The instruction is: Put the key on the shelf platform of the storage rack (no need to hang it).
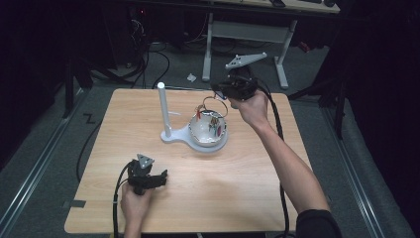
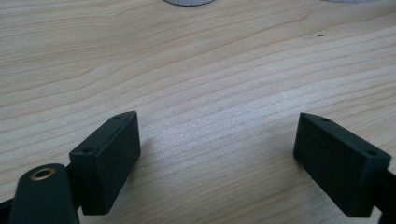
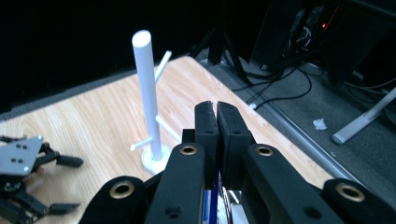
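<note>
A white bowl (image 1: 196, 132) with several colourful bracelets in it sits on the round end of a white stand (image 1: 174, 137) at mid table. The stand's upright pole (image 1: 162, 106) has short pegs, also seen in the right gripper view (image 3: 146, 88). My right gripper (image 1: 217, 94) hovers above the bowl's far side. Its jaws (image 3: 216, 110) are shut on a thin loop, a bracelet (image 1: 214, 101), that dangles toward the bowl. My left gripper (image 1: 162, 179) rests on the near left of the table. Its jaws (image 2: 217, 140) are open with bare wood between them.
The wooden table (image 1: 233, 178) ends close behind the stand. Beyond it lie a grey floor, cables and a white desk leg (image 1: 208, 47). My left gripper (image 3: 28, 184) shows at the left of the right gripper view.
</note>
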Demonstrator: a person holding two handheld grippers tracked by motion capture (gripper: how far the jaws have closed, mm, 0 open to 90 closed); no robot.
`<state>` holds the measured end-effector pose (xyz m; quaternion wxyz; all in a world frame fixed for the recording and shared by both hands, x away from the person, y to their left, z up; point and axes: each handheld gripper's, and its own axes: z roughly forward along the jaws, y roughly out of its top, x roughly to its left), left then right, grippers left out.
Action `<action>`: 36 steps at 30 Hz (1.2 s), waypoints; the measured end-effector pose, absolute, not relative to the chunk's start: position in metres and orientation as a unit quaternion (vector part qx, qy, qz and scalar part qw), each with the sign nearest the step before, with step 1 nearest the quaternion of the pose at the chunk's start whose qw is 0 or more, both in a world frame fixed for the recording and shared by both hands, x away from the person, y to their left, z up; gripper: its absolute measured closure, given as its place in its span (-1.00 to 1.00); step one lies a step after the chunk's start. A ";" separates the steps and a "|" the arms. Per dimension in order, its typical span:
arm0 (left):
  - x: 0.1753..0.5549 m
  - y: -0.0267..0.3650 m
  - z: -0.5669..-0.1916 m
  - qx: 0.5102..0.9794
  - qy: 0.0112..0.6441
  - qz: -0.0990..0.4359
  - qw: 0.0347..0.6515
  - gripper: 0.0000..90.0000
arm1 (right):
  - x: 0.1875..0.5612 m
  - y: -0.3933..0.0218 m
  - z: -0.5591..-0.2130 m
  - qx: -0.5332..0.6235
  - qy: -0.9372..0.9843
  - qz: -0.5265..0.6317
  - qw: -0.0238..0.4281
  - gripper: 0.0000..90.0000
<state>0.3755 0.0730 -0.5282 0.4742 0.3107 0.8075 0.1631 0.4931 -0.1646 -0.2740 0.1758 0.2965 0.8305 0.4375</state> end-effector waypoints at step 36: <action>0.376 0.072 -0.528 0.306 0.810 0.161 0.474 -0.66 | 0.507 -0.140 -0.370 0.320 0.863 0.379 0.100 0.96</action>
